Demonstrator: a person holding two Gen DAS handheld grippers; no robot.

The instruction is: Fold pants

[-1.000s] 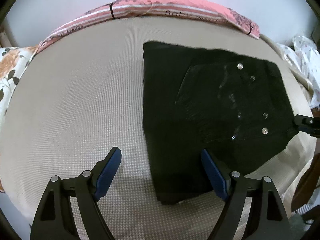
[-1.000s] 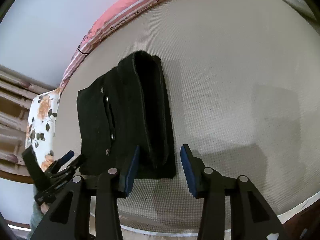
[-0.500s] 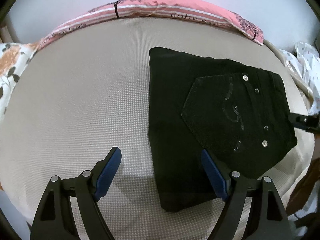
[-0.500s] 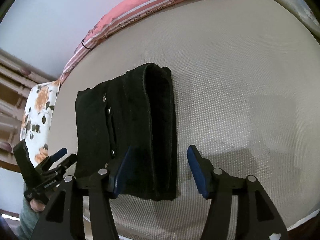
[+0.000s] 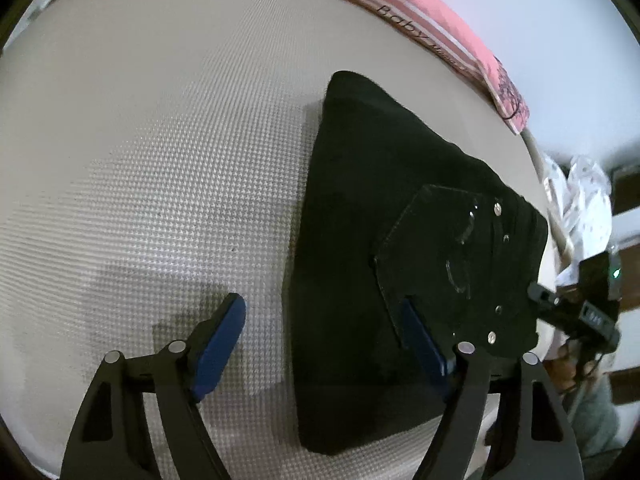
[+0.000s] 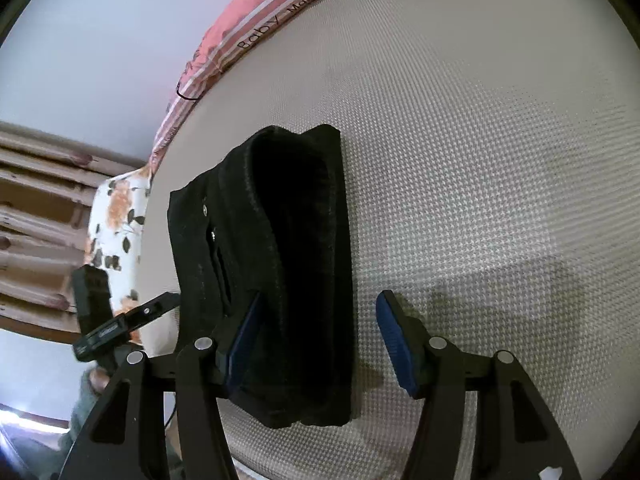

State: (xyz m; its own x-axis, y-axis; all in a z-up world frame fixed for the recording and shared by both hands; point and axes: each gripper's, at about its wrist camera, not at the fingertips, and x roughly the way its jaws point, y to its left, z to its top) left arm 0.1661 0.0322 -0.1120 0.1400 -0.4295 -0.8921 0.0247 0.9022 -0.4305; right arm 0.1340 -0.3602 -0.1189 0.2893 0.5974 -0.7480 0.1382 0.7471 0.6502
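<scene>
A beige waffle-textured mattress (image 5: pixel 160 152) filled most of both views. Along its far edge ran a pink striped cloth (image 5: pixel 448 28) printed with the word "Baby", and a floral pillow (image 6: pixel 116 216) sat at one corner.

On the mattress lay the black pants (image 5: pixel 380 240), folded into a thick, compact bundle. A back pocket (image 5: pixel 436 252) with metal rivets faced upward. From the right wrist view, the stacked folded layers showed along one side.

The left gripper (image 5: pixel 324 344) hovered low over the near end of the bundle. Its blue-padded jaws were spread wide and held nothing; one pad was over bare mattress, the other over the pocket.

The right gripper (image 6: pixel 320 340) was likewise wide open and empty, straddling the bundle's near right edge.
</scene>
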